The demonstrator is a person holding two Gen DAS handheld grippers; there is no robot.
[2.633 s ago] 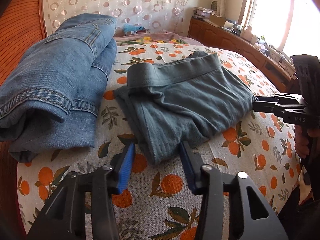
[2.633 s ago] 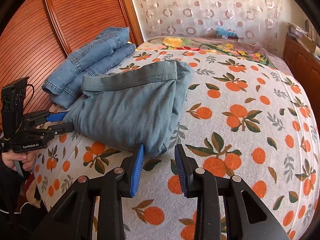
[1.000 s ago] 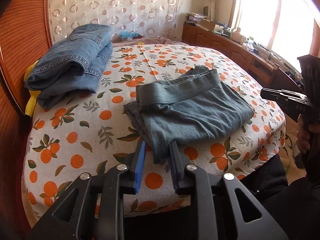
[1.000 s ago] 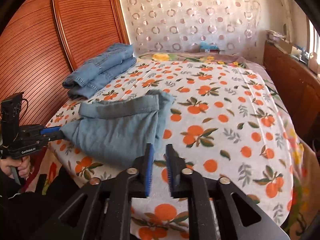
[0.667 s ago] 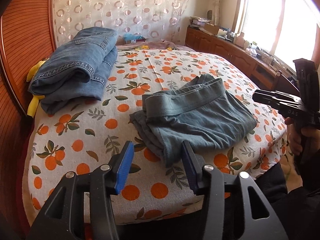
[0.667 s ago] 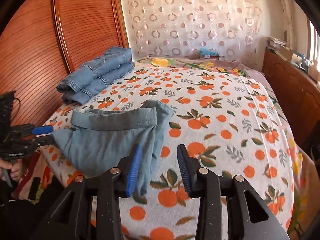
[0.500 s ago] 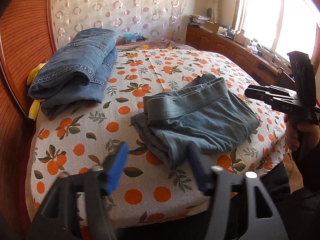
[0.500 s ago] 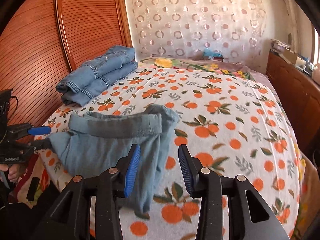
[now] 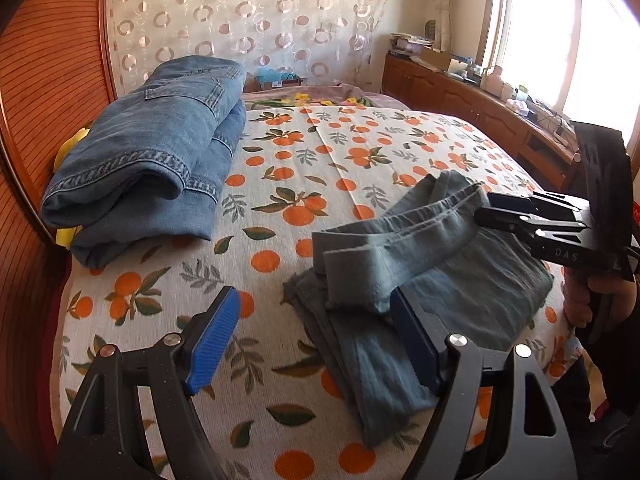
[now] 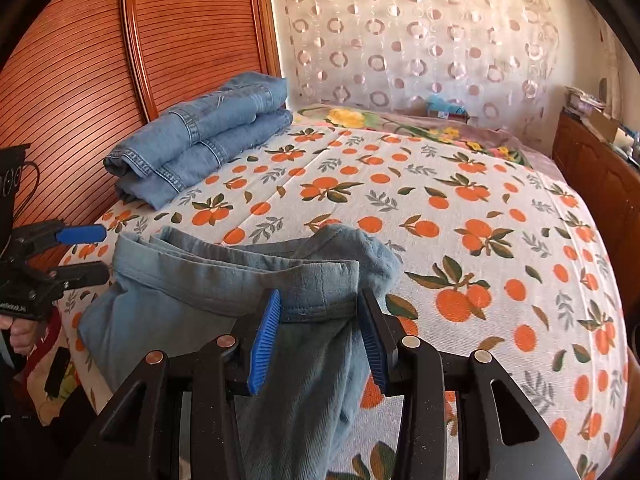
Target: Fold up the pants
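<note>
With the grey-green pants (image 9: 436, 272) lying partly folded on the bed (image 9: 304, 168) near the stacked jeans (image 9: 152, 152), both the left gripper (image 9: 316, 336) and right gripper (image 10: 318, 334) are spread at the waistband, so the next move calls for clamping both ends.

From my left camera, bare bedspread (image 9: 320, 152) runs open up the middle, between the folded jeans (image 9: 152, 160) against the headboard (image 9: 36, 92) on one side and the grey pants (image 9: 420, 276) on the other. I can slide through there. The headboard walls off everything behind the jeans. On the right camera, the far half of the bedspread (image 10: 500, 240) is open out to the wooden cabinet (image 10: 592, 152). Close in it's tight: the pants (image 10: 224, 292) bunch up right at my right gripper (image 10: 318, 336), and the left gripper (image 10: 80, 252) crowds their other end.
</note>
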